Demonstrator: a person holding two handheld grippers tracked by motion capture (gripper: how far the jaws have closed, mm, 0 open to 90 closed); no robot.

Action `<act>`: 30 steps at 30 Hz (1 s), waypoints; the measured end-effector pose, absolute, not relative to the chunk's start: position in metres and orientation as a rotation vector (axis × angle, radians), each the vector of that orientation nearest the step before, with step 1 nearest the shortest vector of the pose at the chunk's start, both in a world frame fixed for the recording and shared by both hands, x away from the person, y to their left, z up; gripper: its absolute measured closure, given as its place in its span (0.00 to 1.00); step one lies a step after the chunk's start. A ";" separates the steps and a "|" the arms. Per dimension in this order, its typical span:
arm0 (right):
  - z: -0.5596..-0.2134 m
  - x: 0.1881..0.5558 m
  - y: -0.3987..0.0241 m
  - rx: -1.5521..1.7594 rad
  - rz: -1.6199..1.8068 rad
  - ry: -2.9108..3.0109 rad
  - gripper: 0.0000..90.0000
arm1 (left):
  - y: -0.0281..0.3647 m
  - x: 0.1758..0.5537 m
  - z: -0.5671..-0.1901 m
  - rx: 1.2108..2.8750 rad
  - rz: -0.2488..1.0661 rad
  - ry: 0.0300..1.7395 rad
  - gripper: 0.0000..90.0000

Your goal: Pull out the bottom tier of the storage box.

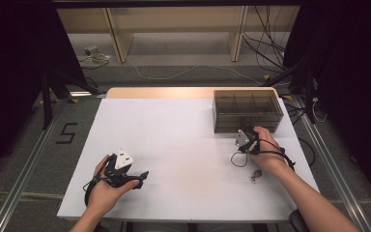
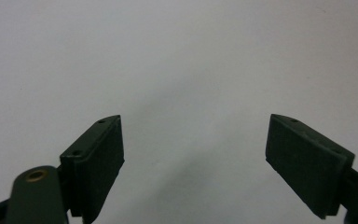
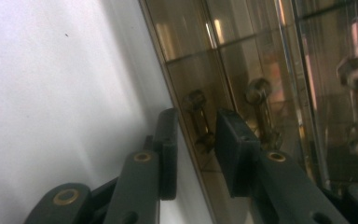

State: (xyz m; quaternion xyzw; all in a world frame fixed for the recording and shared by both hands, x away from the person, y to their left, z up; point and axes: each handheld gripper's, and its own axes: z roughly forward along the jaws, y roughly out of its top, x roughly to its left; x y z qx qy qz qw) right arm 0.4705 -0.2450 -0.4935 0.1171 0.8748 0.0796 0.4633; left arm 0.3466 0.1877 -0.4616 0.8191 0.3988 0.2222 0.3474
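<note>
Right gripper [image 3: 193, 140] jaws narrowly parted astride a drawer handle [image 3: 200, 119] on the brown box [image 1: 247, 110]; left gripper [image 2: 193, 144] spread wide above the table [image 1: 174, 145].

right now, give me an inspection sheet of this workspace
surface: white rectangular table top, bare across the middle, a strip of light wood along its far edge
job's things: smoky translucent plastic drawer box at the far right corner; a small metal drawer handle on its front
clutter: one small red and dark object on the table beside the right forearm
grippers: left claw open over bare table, holding nothing; right claw at the box front, jaws either side of that handle, contact unclear
cables: a black cable loops on the table from the right claw; more lie on the floor behind
surroundings: wooden shelving at the back, grey floor with a 5 marked at left
</note>
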 end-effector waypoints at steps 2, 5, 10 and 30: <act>-0.495 0.472 -0.244 0.248 0.162 2.138 0.79 | 0.188 0.347 -0.461 2.125 0.577 1.034 0.21; -0.497 0.472 -0.243 0.244 0.145 2.131 0.81 | 0.188 0.347 -0.462 2.123 0.576 1.034 0.22; -0.499 0.472 -0.241 0.198 0.107 2.110 0.82 | 0.187 0.347 -0.462 2.123 0.576 1.029 0.22; -0.505 0.470 -0.237 0.133 0.031 2.063 0.85 | 0.187 0.347 -0.462 2.128 0.581 1.024 0.22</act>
